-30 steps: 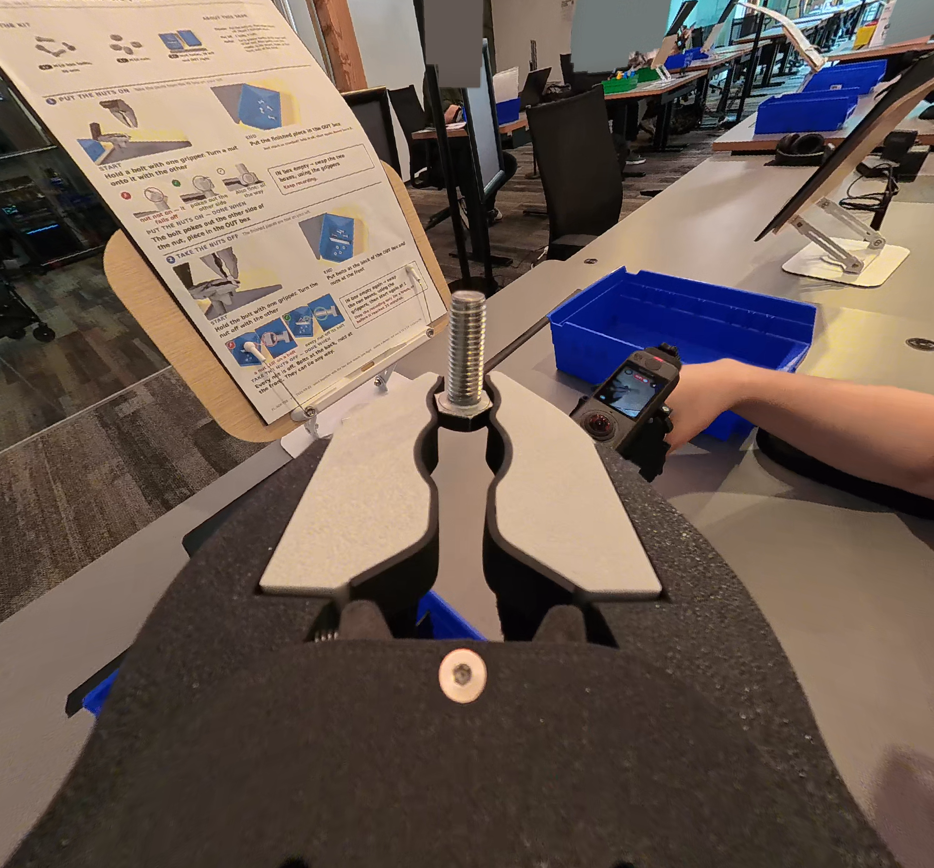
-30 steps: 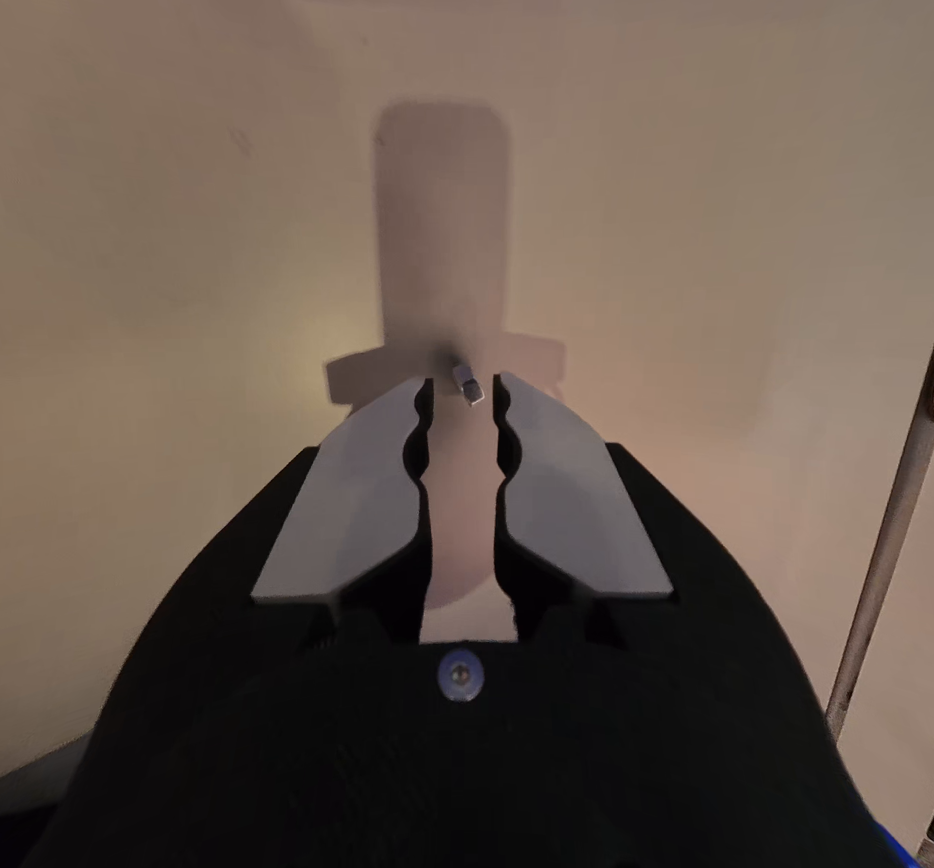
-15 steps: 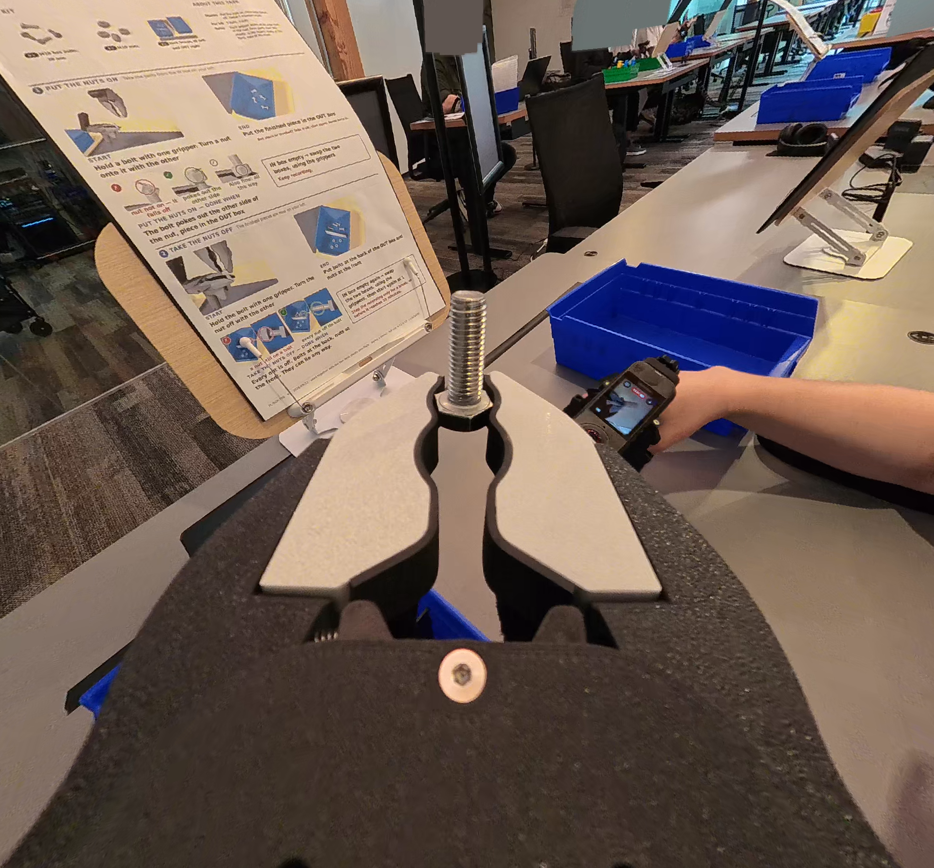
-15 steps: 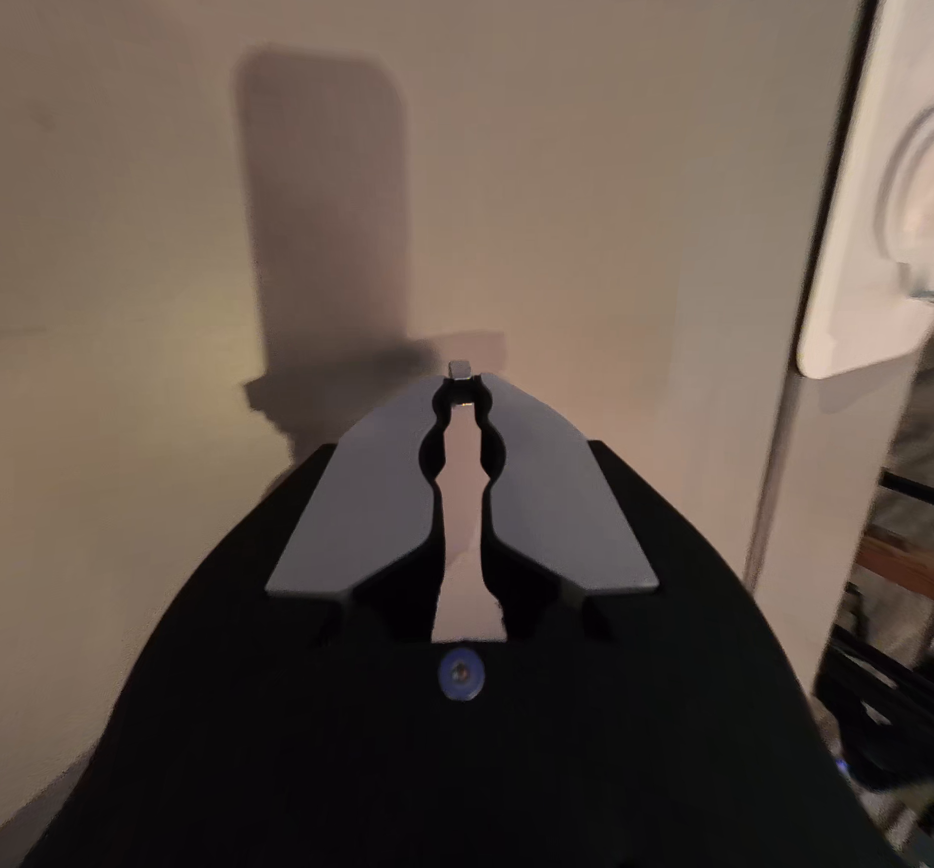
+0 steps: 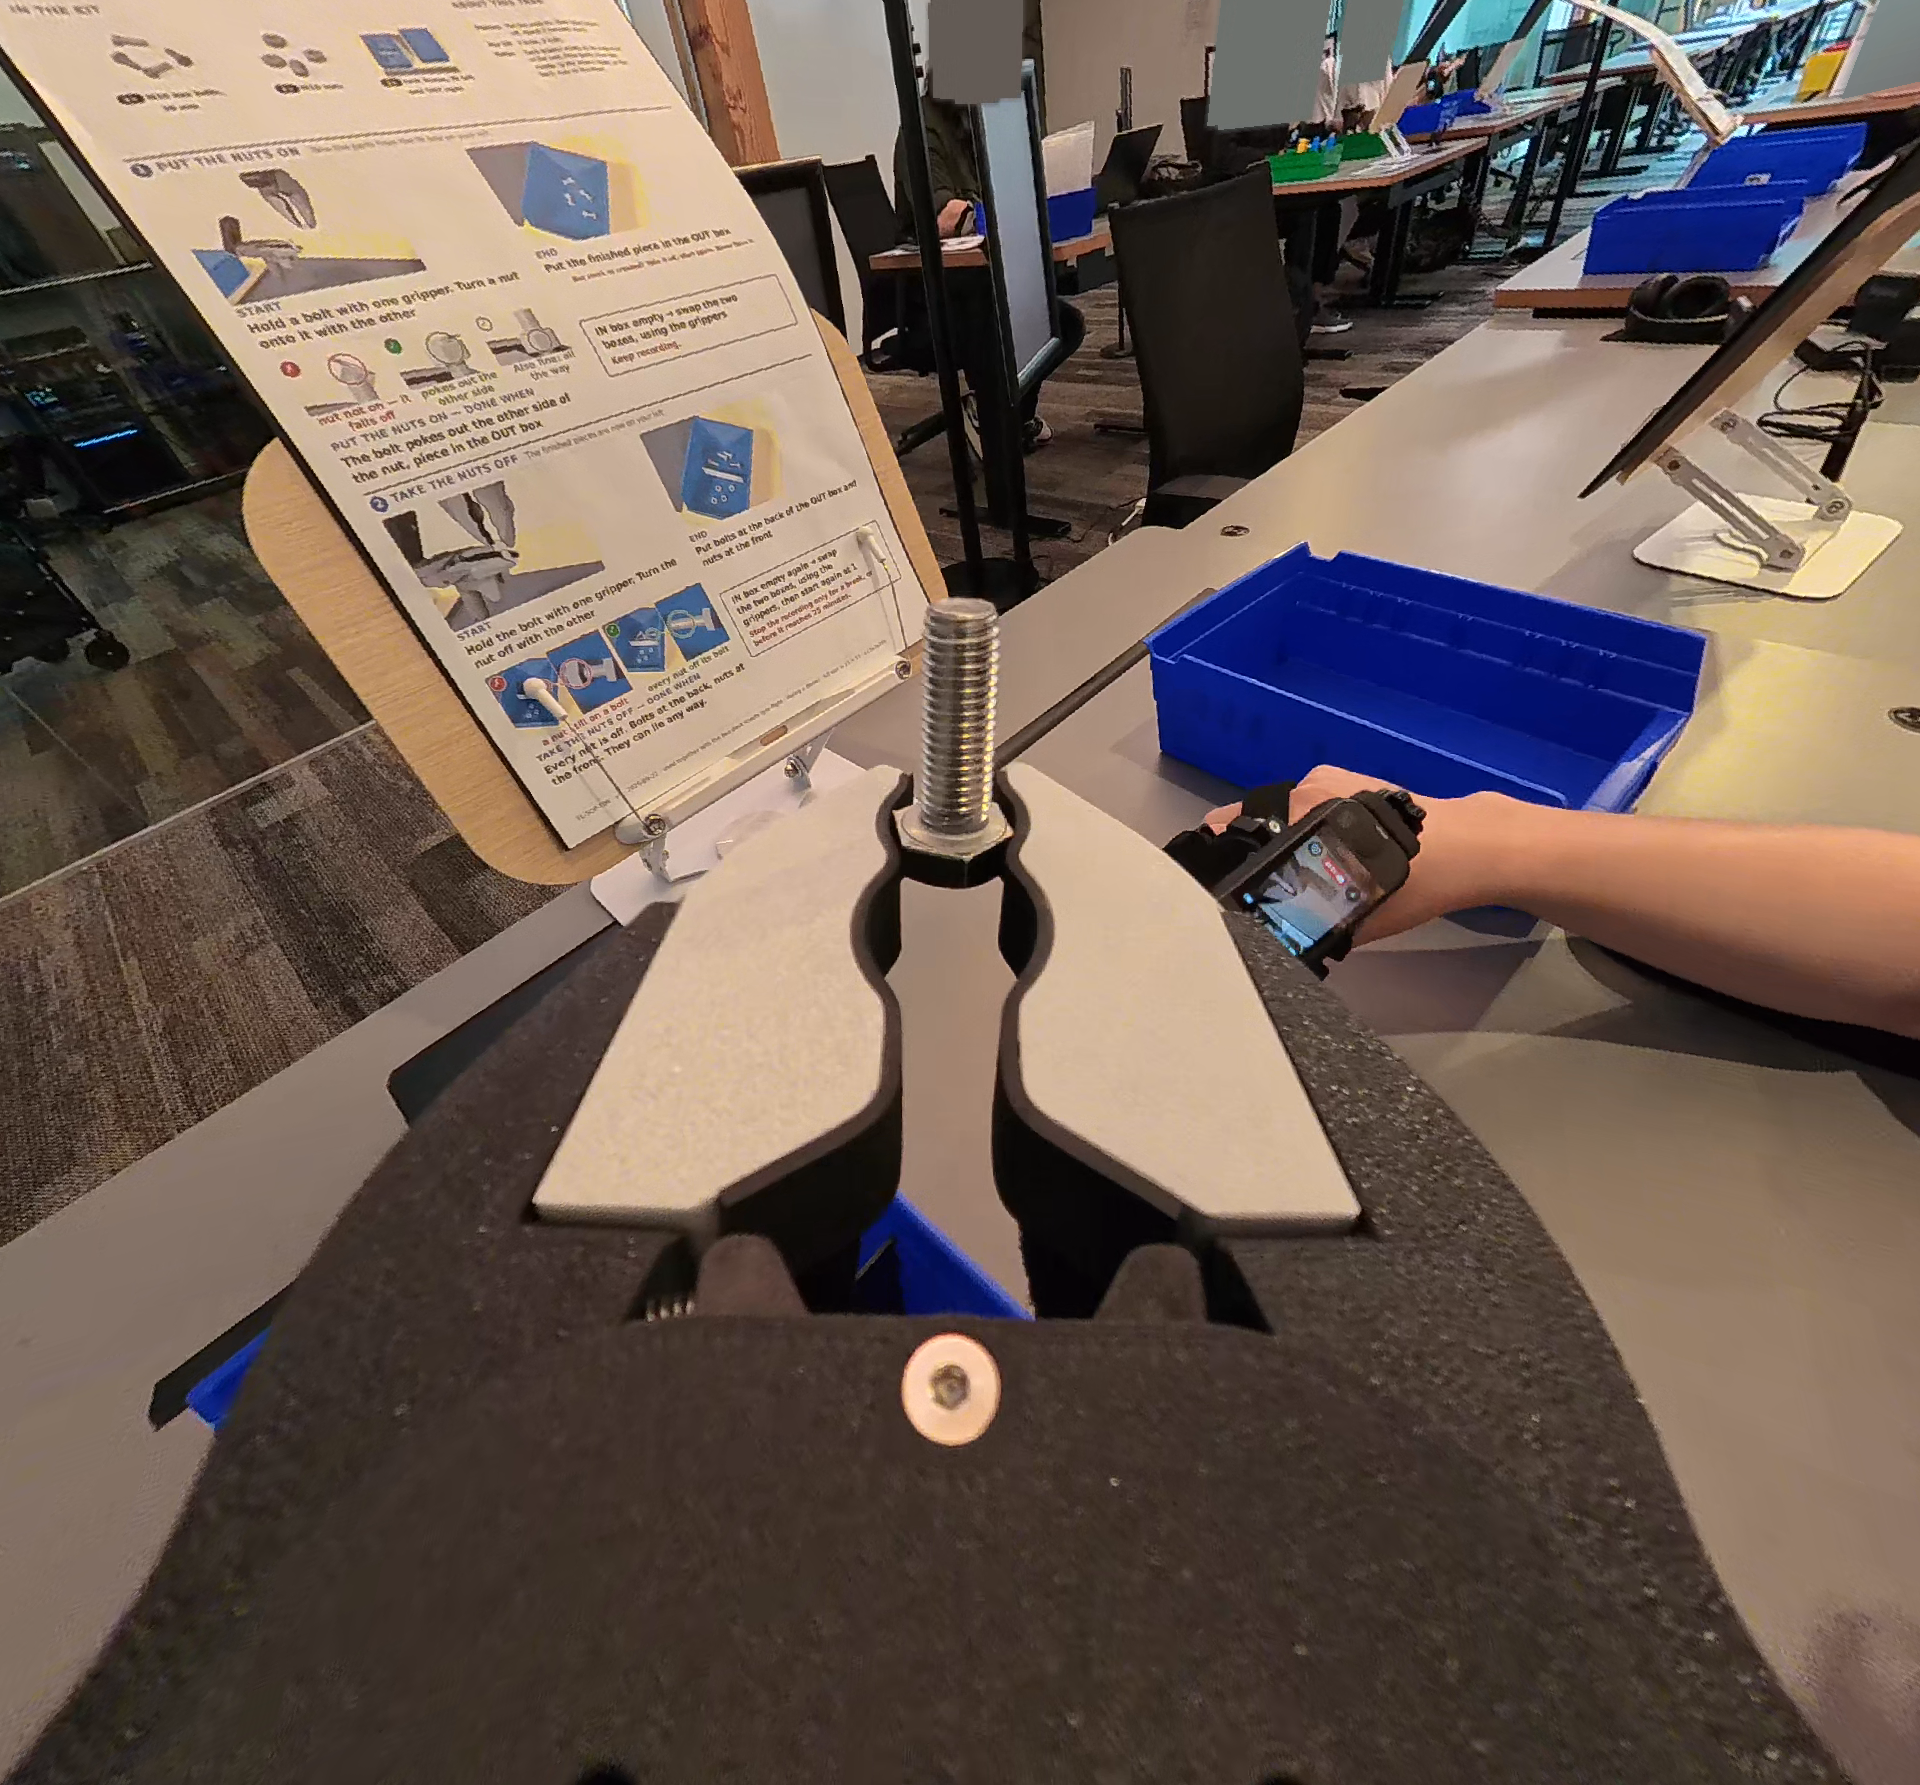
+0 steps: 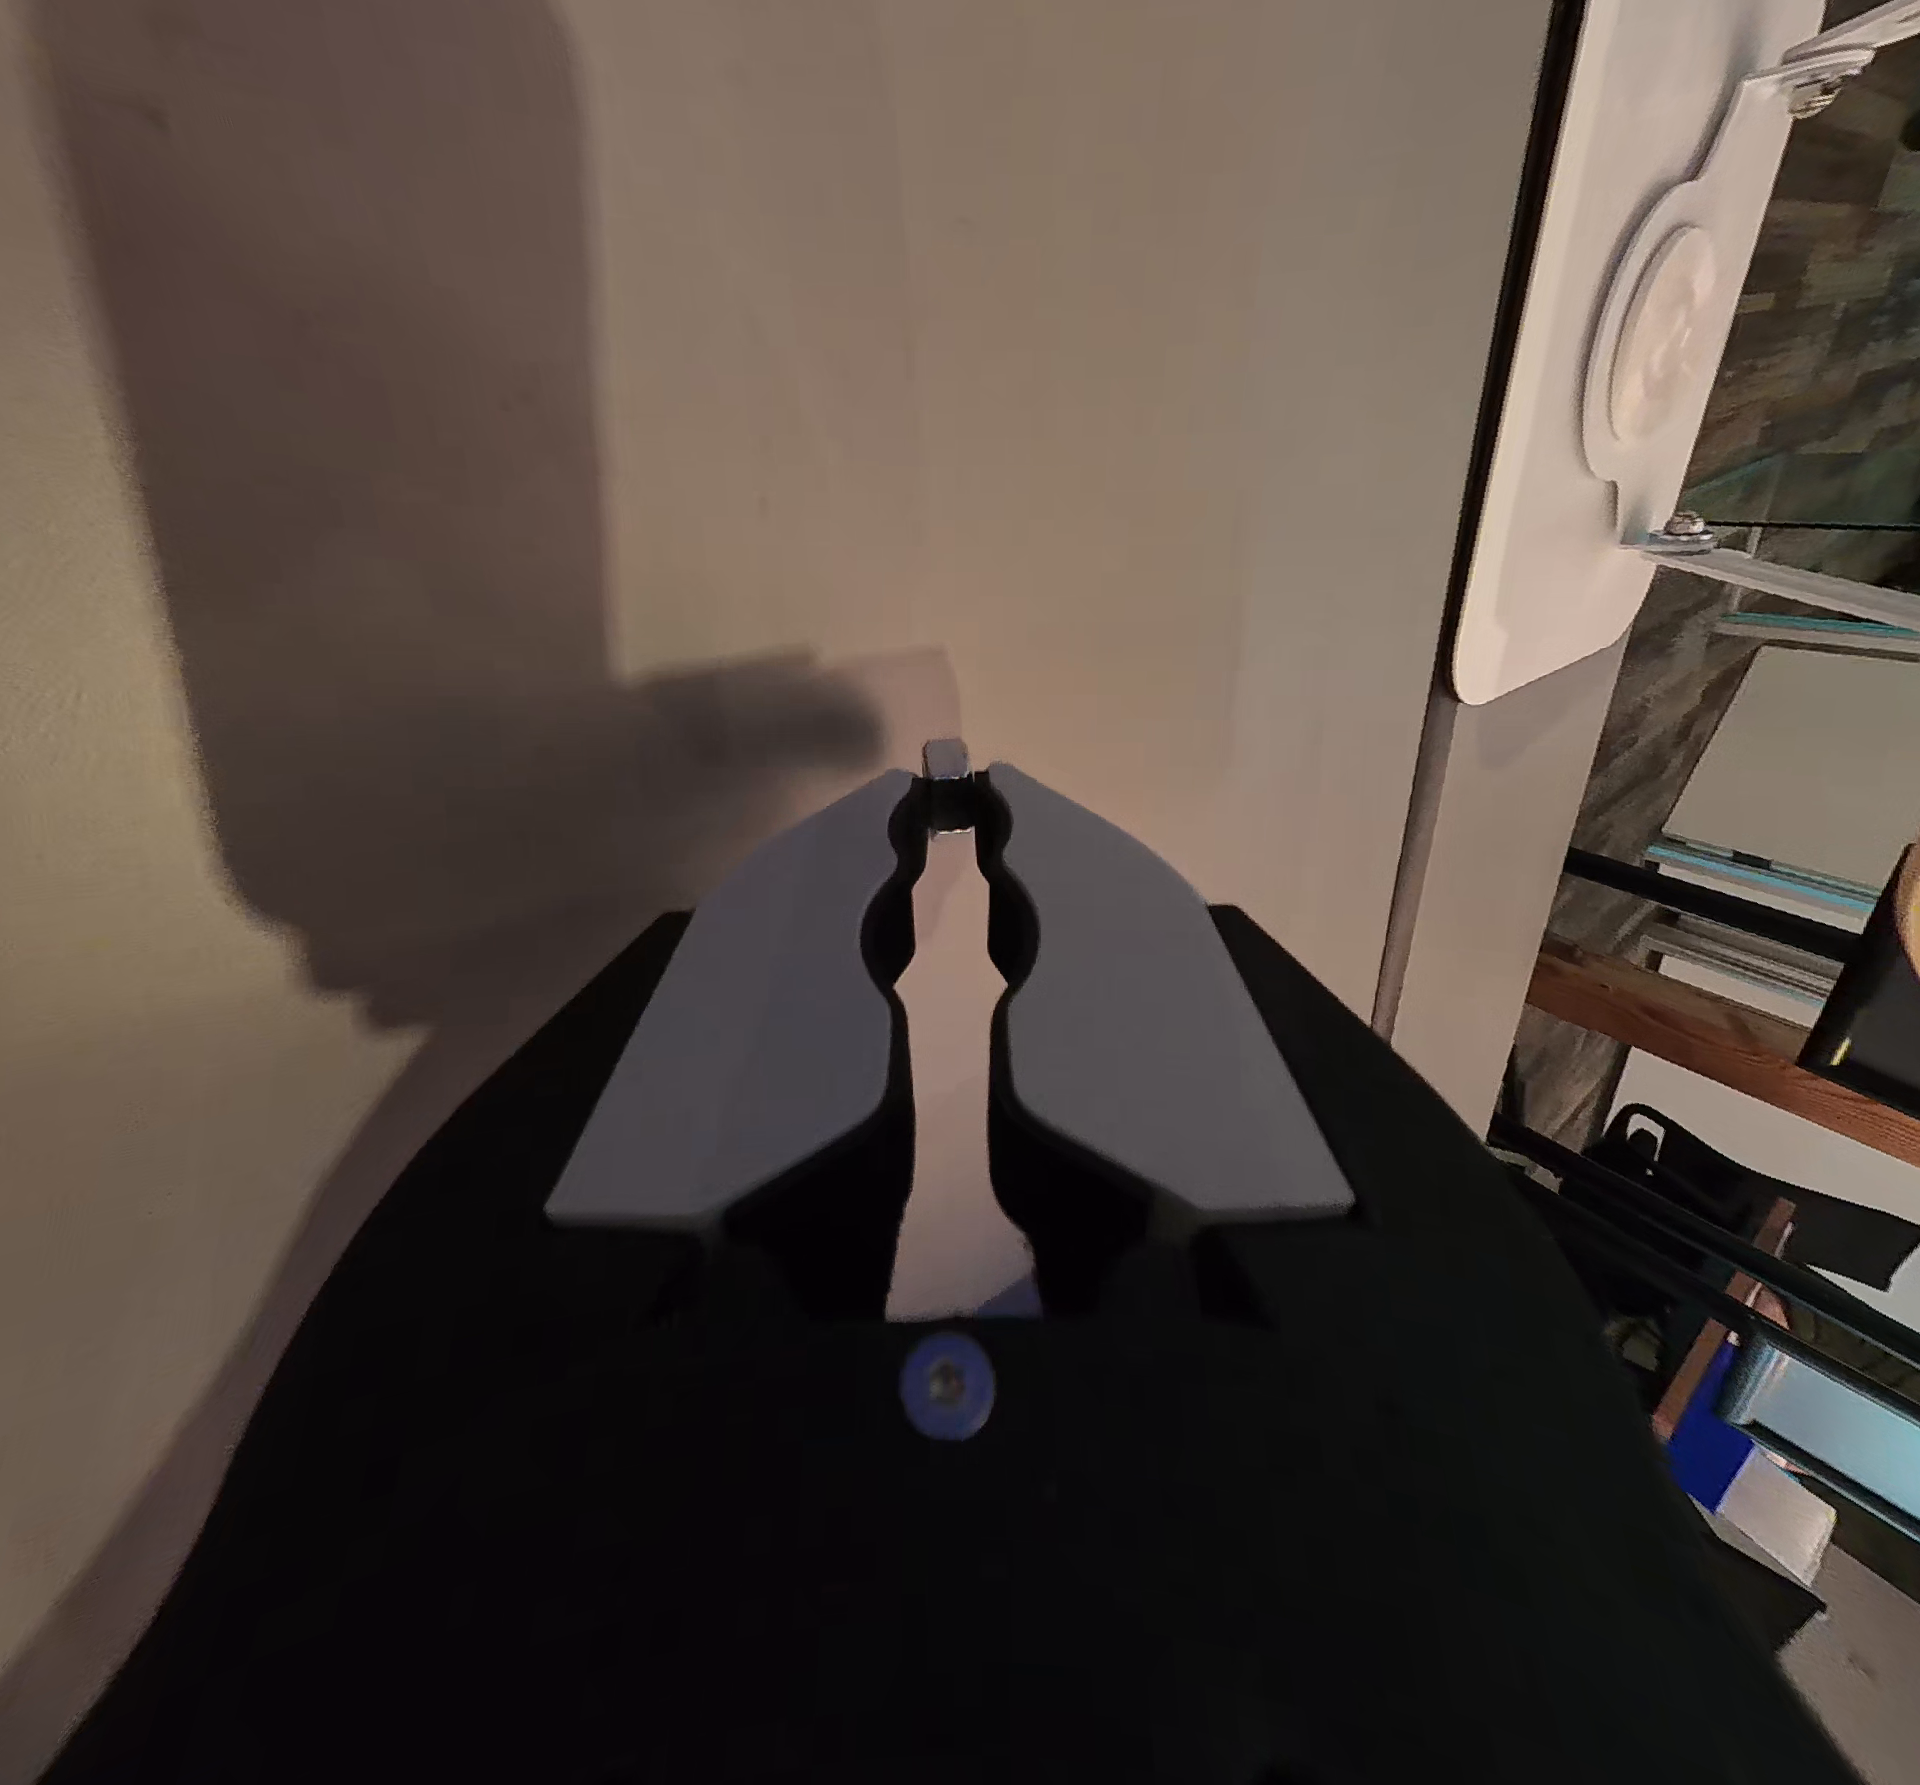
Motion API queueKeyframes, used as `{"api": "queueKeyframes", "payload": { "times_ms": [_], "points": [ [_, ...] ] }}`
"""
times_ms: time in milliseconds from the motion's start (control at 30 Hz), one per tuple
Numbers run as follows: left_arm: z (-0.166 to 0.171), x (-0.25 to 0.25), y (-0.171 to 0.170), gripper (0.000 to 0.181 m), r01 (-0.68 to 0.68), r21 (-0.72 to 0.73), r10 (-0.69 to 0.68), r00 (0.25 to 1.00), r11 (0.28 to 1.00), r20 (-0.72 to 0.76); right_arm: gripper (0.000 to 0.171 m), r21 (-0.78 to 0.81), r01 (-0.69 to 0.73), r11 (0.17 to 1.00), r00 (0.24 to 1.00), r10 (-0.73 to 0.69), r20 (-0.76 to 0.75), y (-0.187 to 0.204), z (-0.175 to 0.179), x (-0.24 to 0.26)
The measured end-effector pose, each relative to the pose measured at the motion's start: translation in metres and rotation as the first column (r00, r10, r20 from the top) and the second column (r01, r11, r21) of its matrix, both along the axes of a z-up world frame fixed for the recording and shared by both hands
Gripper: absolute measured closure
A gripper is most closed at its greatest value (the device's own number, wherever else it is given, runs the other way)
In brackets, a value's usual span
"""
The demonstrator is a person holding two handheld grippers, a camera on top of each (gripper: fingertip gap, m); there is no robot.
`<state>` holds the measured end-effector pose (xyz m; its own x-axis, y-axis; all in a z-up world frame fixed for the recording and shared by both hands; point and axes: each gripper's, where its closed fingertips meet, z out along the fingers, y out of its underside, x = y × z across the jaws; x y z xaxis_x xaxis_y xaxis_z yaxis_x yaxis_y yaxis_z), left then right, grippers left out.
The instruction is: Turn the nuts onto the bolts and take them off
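Note:
In the left wrist view my left gripper (image 5: 954, 836) is shut on the hex head of a steel bolt (image 5: 958, 712), which stands upright with its thread pointing up and no nut on it. In the right wrist view my right gripper (image 6: 948, 798) is shut on a small steel nut (image 6: 945, 767), held edge-on at the fingertips close above the pale table. The right gripper also shows in the left wrist view (image 5: 1288, 878), low over the table to the right of the bolt, held by a person's hand.
A blue bin (image 5: 1423, 686) stands on the grey table (image 5: 1662, 1216) behind the right hand. An instruction sheet on a wooden stand (image 5: 436, 364) rises at left. Another blue bin's edge (image 5: 935, 1257) shows under my left gripper. A white stand base (image 6: 1621, 281) lies at the right. There is about 35 cm between the tips of the two grippers.
My right gripper closed on the nut that lay loose between its open fingers a second ago, then swung across the table. My left gripper still holds the bolt upright.

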<state>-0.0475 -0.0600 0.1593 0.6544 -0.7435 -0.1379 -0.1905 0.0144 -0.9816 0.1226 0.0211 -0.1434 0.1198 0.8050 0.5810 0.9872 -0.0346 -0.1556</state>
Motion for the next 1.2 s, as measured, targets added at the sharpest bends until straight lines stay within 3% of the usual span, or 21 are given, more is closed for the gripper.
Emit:
{"api": "queueKeyframes", "payload": {
  "times_ms": [600,700,767,833,900,1033,1200],
  "points": [
    [-0.002,-0.006,0.003,0.168,-0.026,-0.014,0.026,1.0,1.0,0.006,0.161,-0.148,-0.001,0.989,1.0,-0.003,-0.029,-0.02,-0.005,-0.002],
    [0.0,-0.008,0.002,0.168,-0.023,-0.009,0.023,1.0,1.0,0.012,0.158,-0.171,0.061,0.983,0.979,-0.092,-0.181,-0.012,0.018,-0.001],
    [0.0,-0.007,0.002,0.168,-0.017,-0.011,0.017,1.0,1.0,0.021,0.158,-0.23,0.121,0.966,0.901,-0.204,-0.383,-0.005,0.043,-0.002],
    [-0.001,-0.004,0.003,0.168,-0.004,-0.019,0.004,1.0,1.0,0.023,0.148,-0.364,0.136,0.921,0.811,-0.314,-0.493,-0.006,0.053,0.001],
    [-0.004,0.001,0.005,0.168,0.007,-0.028,-0.007,1.0,1.0,0.019,0.143,-0.44,0.162,0.883,0.807,-0.376,-0.456,-0.005,0.042,0.011],
    [-0.011,0.014,0.008,0.168,0.036,-0.041,-0.036,0.999,0.999,-0.008,0.138,-0.402,0.262,0.877,0.886,-0.384,-0.26,-0.005,0.013,0.028],
    [-0.019,0.025,0.01,0.168,0.059,-0.068,-0.061,0.998,0.996,-0.028,0.136,-0.547,0.31,0.777,0.839,-0.495,-0.227,-0.014,-0.007,0.024]
  ]
}}
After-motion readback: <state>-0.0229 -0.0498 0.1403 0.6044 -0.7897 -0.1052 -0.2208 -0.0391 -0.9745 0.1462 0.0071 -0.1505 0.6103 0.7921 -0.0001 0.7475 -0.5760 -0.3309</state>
